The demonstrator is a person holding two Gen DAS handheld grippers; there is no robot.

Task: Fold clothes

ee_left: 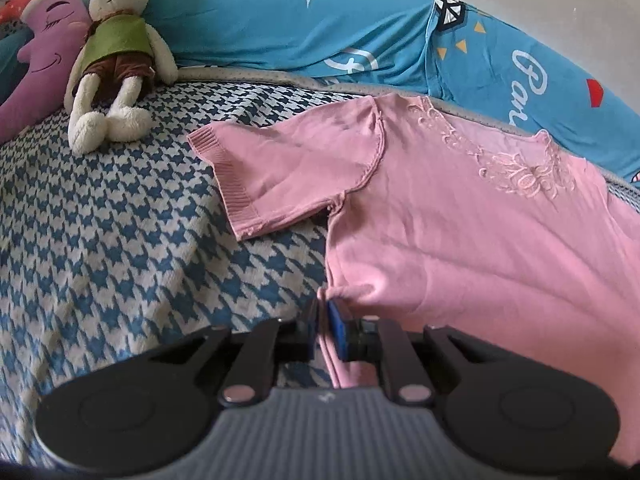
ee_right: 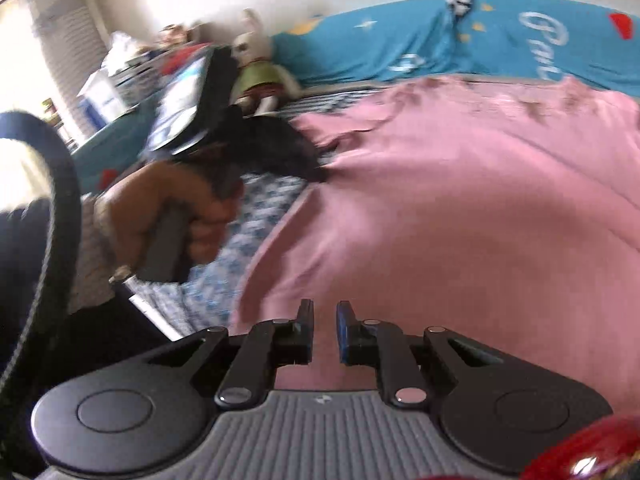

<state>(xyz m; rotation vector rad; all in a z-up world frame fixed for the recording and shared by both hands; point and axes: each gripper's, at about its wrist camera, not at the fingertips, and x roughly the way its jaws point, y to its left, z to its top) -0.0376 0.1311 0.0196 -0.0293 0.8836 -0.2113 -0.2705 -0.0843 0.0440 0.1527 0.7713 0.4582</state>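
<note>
Beside the shirt (ee_right: 460, 200), only right view shows a hand (ee_right: 168, 212).

- Bare houndstooth bedspread (ee_left: 120, 240) lies open left of the pink top (ee_left: 480, 220)
- A plush rabbit (ee_left: 116, 60) and purple moon cushion (ee_left: 44, 52) block the far left corner
- A blue quilt (ee_left: 320, 32) walls the far edge, touching the top's collar
- In the right wrist view, the person's hand (ee_right: 168, 208) crowds the top's left edge

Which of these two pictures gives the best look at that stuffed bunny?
The left wrist view: the stuffed bunny lies sharp and whole on the checked bedspread. In the right wrist view it is small, blurred and partly hidden.
</note>
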